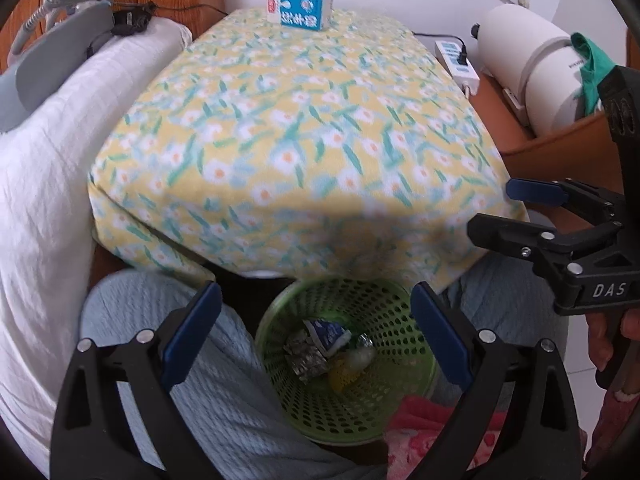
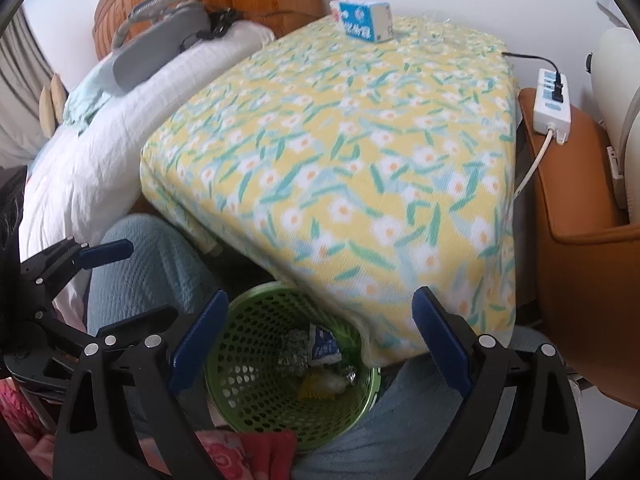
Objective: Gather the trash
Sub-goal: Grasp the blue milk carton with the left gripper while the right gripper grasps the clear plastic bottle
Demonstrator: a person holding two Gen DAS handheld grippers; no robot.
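Observation:
A green perforated basket [image 1: 348, 360] [image 2: 288, 364] stands between a person's knees. Inside it lie a blue-and-white wrapper [image 1: 328, 334] [image 2: 324, 346], crumpled foil [image 1: 304, 356] and a yellow scrap. My left gripper [image 1: 316, 300] hangs open right above the basket with nothing between its blue pads; in the right wrist view it shows at the left edge [image 2: 132, 284]. Beside it, my right gripper [image 2: 322, 300] [image 1: 496, 212] is also open and empty, over the basket's far rim. A blue-and-white carton [image 1: 300, 10] [image 2: 362, 20] stands at the far end of the flowered yellow cover [image 1: 300, 120].
A white pillow [image 1: 60, 140] with a grey hose device lies left of the cover. On the right, a brown stand [image 2: 580, 200] carries a white power strip [image 2: 554, 100] and a white cylindrical appliance [image 1: 528, 60]. Pink cloth [image 1: 432, 432] lies near the basket.

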